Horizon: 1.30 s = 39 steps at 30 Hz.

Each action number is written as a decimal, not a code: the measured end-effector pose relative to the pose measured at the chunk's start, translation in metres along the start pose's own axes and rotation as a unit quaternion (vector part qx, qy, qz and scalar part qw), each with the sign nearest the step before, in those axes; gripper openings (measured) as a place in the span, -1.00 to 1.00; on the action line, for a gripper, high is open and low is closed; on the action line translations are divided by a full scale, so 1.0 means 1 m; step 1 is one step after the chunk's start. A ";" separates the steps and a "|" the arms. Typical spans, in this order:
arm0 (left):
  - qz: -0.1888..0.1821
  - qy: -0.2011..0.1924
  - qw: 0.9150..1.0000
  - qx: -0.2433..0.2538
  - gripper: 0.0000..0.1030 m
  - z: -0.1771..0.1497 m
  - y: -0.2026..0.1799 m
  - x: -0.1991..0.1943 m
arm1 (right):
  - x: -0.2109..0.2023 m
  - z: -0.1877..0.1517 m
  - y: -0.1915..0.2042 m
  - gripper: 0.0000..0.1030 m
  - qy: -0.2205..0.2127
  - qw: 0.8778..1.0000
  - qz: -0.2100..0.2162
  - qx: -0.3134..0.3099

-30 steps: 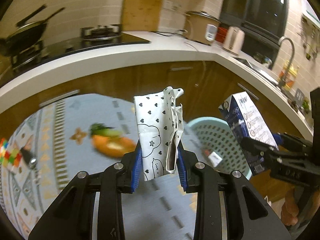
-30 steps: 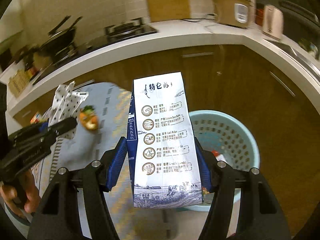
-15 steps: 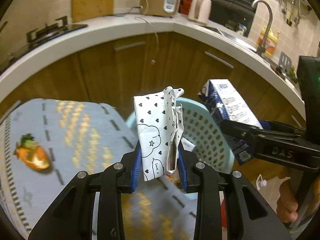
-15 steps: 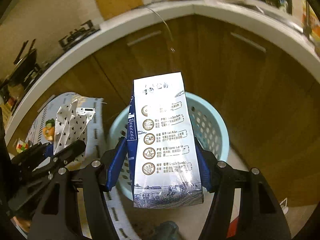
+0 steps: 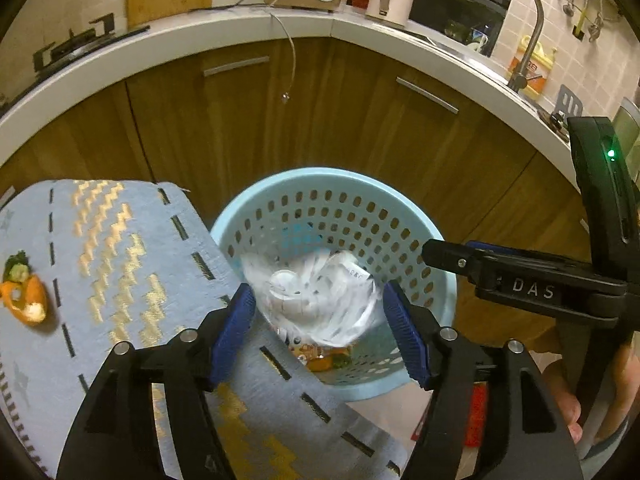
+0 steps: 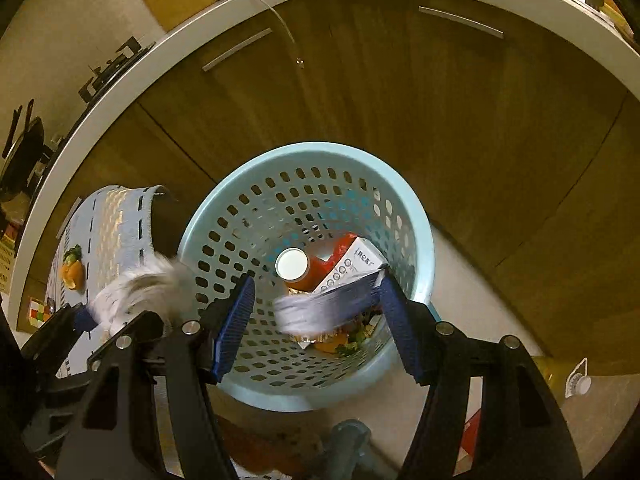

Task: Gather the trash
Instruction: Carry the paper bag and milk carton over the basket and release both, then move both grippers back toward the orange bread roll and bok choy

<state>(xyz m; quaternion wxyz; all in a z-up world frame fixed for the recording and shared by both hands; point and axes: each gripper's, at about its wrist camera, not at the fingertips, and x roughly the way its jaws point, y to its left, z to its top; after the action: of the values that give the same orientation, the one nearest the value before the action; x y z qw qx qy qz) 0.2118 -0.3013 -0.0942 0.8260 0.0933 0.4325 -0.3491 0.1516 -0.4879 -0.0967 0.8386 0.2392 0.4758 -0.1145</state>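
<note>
A light-blue perforated basket [image 5: 400, 208] stands on the floor under both grippers. My left gripper [image 5: 320, 304] hangs over its near rim, jaws opening. The crumpled white heart-print paper [image 5: 316, 296] is a blur between the fingers, clear of both pads, dropping into the basket. In the right wrist view my right gripper [image 6: 316, 304] is above the basket [image 6: 416, 216]. The milk carton [image 6: 320, 308] has tipped sideways and blurred. Its right end is by the right pad, and a gap separates it from the left pad. The left gripper [image 6: 80, 320] and the blurred paper [image 6: 140, 288] show at the lower left.
An orange bottle with a white cap [image 6: 292, 264] and food scraps lie in the basket. A blue-grey mat [image 5: 120, 240] to the left carries orange peel [image 5: 24, 300]. Wooden cabinets [image 5: 360, 120] and a white counter curve behind. A hand [image 5: 600, 392] holds the right gripper [image 5: 452, 256].
Both grippers swung right and sank over the basket. The left jaws spread and the paper came free. The carton left its upright hold and tipped down toward the basket.
</note>
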 end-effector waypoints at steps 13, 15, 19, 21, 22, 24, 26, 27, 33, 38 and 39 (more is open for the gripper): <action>-0.001 -0.032 0.999 -0.018 0.25 -0.011 0.013 -0.034 | -0.010 -0.009 0.018 0.19 -0.001 1.000 0.016 -0.022; 0.000 -0.040 0.999 -0.020 0.25 -0.013 0.015 -0.042 | -0.013 -0.011 0.024 0.19 -0.003 0.999 0.017 -0.028; 0.011 -0.057 0.998 -0.035 0.25 -0.019 0.026 -0.060 | -0.022 -0.014 0.039 0.19 -0.010 0.999 0.023 -0.041; 0.018 -0.065 0.997 -0.046 0.25 -0.023 0.035 -0.069 | -0.025 -0.015 0.047 0.19 -0.013 0.998 0.026 -0.048; 0.024 -0.069 0.996 -0.054 0.25 -0.026 0.042 -0.075 | -0.027 -0.016 0.054 0.19 -0.015 0.998 0.029 -0.055; 0.034 -0.075 0.995 -0.064 0.22 -0.030 0.053 -0.085 | -0.029 -0.017 0.069 0.19 -0.018 0.997 0.031 -0.072; 0.045 -0.082 0.993 -0.076 0.22 -0.034 0.066 -0.094 | -0.029 -0.020 0.089 0.19 -0.021 0.995 0.036 -0.096; 0.050 -0.085 0.992 -0.082 0.22 -0.036 0.073 -0.099 | -0.030 -0.020 0.096 0.19 -0.022 0.994 0.039 -0.103; 0.098 -0.103 0.979 -0.145 0.22 -0.045 0.123 -0.117 | -0.031 -0.031 0.139 0.19 -0.033 0.987 0.055 -0.146; 0.103 -0.096 0.967 -0.211 0.22 -0.048 0.166 -0.108 | -0.024 -0.038 0.151 0.19 -0.025 0.985 0.058 -0.158; 0.108 -0.093 0.967 -0.210 0.23 -0.046 0.168 -0.105 | -0.021 -0.040 0.154 0.19 -0.019 0.985 0.060 -0.160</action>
<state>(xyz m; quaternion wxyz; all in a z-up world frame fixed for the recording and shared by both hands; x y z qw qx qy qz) 0.2527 -0.1041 -0.0656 0.8964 -0.0688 0.4050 -0.1664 0.1756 -0.3355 -0.0513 0.8803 0.1277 0.4569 0.0089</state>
